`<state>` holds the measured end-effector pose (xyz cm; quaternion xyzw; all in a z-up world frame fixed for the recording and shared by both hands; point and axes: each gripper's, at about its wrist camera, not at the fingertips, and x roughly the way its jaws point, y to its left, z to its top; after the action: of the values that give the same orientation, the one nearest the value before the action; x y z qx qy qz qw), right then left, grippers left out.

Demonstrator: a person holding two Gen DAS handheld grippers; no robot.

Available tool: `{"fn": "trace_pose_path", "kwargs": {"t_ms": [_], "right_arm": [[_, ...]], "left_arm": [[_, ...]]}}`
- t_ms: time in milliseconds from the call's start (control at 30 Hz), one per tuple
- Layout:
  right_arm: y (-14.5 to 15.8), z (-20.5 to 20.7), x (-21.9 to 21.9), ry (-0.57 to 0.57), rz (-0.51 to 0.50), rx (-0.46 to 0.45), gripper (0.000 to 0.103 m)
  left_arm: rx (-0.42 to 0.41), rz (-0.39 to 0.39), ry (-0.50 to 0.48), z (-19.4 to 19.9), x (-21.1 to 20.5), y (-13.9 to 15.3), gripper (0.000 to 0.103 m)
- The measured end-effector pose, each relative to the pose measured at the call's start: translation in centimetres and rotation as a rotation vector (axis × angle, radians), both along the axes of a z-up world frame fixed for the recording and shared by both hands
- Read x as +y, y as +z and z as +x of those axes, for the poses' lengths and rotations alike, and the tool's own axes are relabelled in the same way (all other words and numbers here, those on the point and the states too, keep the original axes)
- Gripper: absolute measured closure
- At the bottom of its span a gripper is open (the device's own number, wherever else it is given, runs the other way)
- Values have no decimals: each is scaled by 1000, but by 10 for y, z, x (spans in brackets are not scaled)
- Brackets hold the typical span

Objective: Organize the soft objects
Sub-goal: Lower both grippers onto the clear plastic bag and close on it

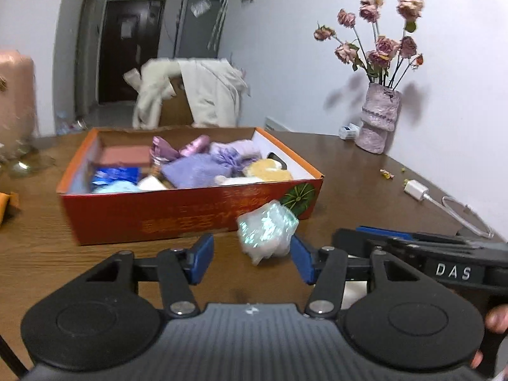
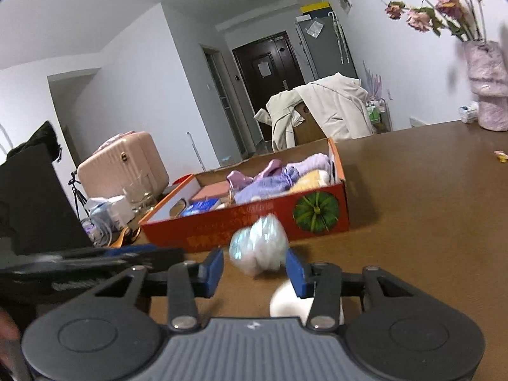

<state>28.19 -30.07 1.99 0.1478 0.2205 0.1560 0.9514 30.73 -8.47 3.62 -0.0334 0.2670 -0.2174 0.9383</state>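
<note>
You face white walls (image 2: pixel 133 73) and a dark door (image 2: pixel 266 63) beyond the brown wooden table (image 2: pixel 428 190). A vase of dried roses (image 1: pixel 379 117) stands by the wall on your right; a pink suitcase (image 2: pixel 123 165) sits at left, with a cream coat (image 2: pixel 333 108) draped nearer the door.

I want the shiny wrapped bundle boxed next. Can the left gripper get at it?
Probably yes: the left gripper is open, and the bundle sits just ahead between its fingers, with nothing between them.

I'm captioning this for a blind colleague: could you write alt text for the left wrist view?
The open left gripper hovers over a brown wooden table, its blue pads either side of a crinkly iridescent plastic packet. Behind the packet sits an open orange cardboard box full of soft purple, blue and yellow items.
</note>
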Motion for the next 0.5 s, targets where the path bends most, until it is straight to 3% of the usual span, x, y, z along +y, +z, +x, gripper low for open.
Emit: {"fn": "trace_pose_path", "kwargs": {"t_ms": [100, 233, 300, 333, 367, 500], "right_arm": [[-3, 32, 2, -1, 7, 26, 63], [-14, 72, 0, -5, 64, 90, 65], [-21, 86, 0, -8, 85, 124, 72], [-25, 92, 1, 3, 95, 141, 76], [-29, 96, 2, 15, 102, 150, 85], [-34, 100, 8, 32, 86, 146, 93]], "left_arm": [[48, -40, -5, 29, -3, -10, 49], [138, -113, -23, 63, 1, -27, 65], [191, -173, -54, 74, 6, -35, 74], [206, -189, -60, 78, 7, -38, 84], [215, -198, -72, 80, 8, -41, 88], [218, -224, -73, 81, 13, -44, 93]]}}
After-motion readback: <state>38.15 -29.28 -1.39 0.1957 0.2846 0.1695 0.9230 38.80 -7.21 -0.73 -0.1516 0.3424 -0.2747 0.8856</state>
